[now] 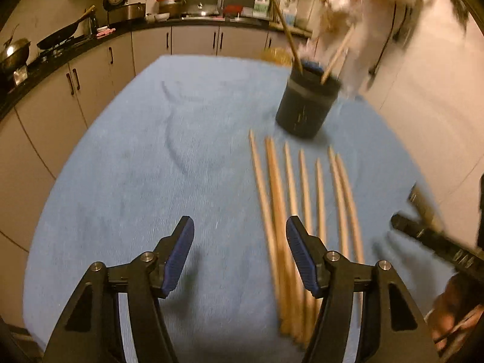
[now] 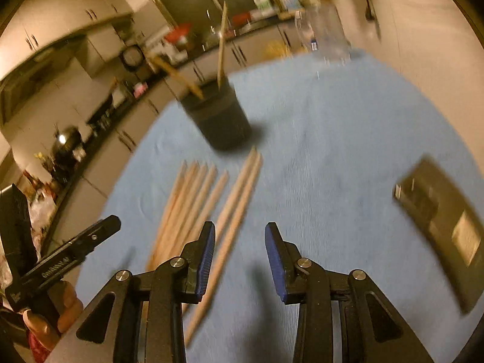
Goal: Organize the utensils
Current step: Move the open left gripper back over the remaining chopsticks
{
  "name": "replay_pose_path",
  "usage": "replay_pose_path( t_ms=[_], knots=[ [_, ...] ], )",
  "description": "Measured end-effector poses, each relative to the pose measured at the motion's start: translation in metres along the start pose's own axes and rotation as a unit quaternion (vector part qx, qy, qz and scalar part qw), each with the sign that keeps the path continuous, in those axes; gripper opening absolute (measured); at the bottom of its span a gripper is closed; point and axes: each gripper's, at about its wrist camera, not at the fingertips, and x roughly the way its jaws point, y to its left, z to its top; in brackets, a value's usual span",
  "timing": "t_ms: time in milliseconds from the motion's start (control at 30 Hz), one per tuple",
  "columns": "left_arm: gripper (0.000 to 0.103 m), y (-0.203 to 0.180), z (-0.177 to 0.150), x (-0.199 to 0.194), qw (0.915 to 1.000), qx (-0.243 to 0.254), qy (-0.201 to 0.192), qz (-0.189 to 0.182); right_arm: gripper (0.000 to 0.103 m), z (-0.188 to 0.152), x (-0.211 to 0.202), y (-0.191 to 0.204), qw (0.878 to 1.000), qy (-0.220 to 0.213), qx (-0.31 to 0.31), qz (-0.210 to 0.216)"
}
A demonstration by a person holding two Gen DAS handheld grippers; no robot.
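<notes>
Several wooden chopsticks [image 1: 290, 199] lie side by side on a blue cloth [image 1: 136, 166], tips toward a dark round holder [image 1: 305, 106] that has two chopsticks standing in it. My left gripper [image 1: 240, 234] is open above the cloth, just left of the row, nothing between its blue pads. The right wrist view shows the same chopsticks [image 2: 211, 202] and holder [image 2: 220, 118]. My right gripper [image 2: 240, 237] is open with nothing between its pads; the rightmost chopstick pair passes beside its left finger [image 2: 205, 254].
A dark flat device [image 2: 444, 230] lies on the cloth at the right. Kitchen counters with pans [image 1: 57, 34] and pots run along the far and left sides. A clear bottle [image 2: 326, 30] stands at the cloth's far edge. Each gripper shows in the other's view, the left one [image 2: 60, 260] held by a hand.
</notes>
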Motion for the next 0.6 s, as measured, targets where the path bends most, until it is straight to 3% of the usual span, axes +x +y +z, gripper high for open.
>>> replay_pose_path(
  t_ms=[167, 367, 500, 533, 600],
  knots=[
    [0.062, 0.003, -0.003, -0.003, 0.9998, -0.002, 0.007, -0.016, 0.037, 0.006, 0.002, -0.005, 0.999, 0.016, 0.027, 0.01],
    [0.062, 0.013, 0.01, 0.007, 0.9993, -0.011, 0.031, -0.02, 0.037, 0.031, 0.033, -0.005, 0.994, 0.088, 0.051, -0.037],
    [0.062, 0.017, 0.019, 0.012, 0.9996, 0.004, 0.024, 0.011, 0.031, 0.051, 0.052, 0.005, 0.991, 0.113, 0.054, -0.035],
    [0.062, 0.019, 0.022, 0.016, 0.9994, 0.004, 0.028, 0.019, 0.022, 0.057, 0.059, 0.006, 0.99, 0.123, 0.059, -0.036],
    [0.062, 0.027, 0.027, 0.021, 0.9993, -0.005, 0.036, 0.011, 0.016, 0.065, 0.072, 0.008, 0.988, 0.132, 0.057, -0.06]
  ],
)
